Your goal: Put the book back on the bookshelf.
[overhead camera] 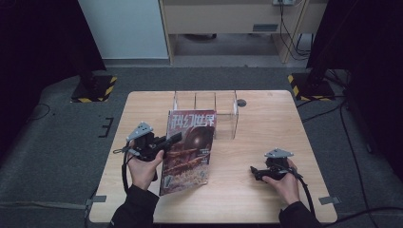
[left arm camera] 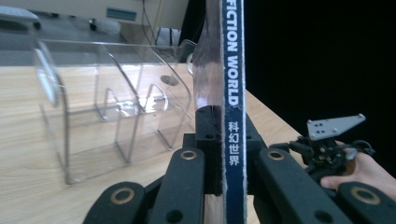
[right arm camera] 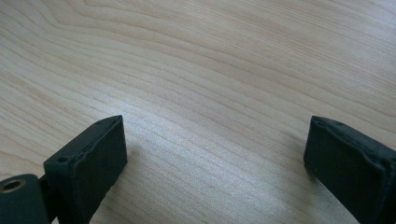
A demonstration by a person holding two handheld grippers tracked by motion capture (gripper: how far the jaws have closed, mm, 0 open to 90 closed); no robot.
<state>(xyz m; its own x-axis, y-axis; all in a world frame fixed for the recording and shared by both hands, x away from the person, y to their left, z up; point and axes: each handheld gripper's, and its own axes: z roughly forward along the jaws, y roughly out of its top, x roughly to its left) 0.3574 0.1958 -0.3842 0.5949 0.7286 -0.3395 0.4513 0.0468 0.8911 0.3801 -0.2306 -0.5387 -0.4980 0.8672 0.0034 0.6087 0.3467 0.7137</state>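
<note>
Left gripper [overhead camera: 177, 137] clamps the Science Fiction World magazine [overhead camera: 187, 149] by its spine above the desk's [overhead camera: 266, 128] left half; right gripper [overhead camera: 254, 172] is open, empty. The floppy cover may snag the acrylic file rack's [overhead camera: 223, 111] dividers.

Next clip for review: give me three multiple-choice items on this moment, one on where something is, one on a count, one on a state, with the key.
1. Where does the clear organizer stand?
A. at the table's far edge, beyond the magazine
B. at the near edge
C. on the floor

2. How many grippers touch the magazine?
A. none
B. one
C. two

3. How is the right gripper?
A. shut on the magazine
B. shut on nothing
C. open over bare wood

Key: 1 A, the high view shows it behind the magazine. 2 B, the left gripper clamps the spine while the right one is apart. 3 C, its jaws stand wide with wood between them.
</note>
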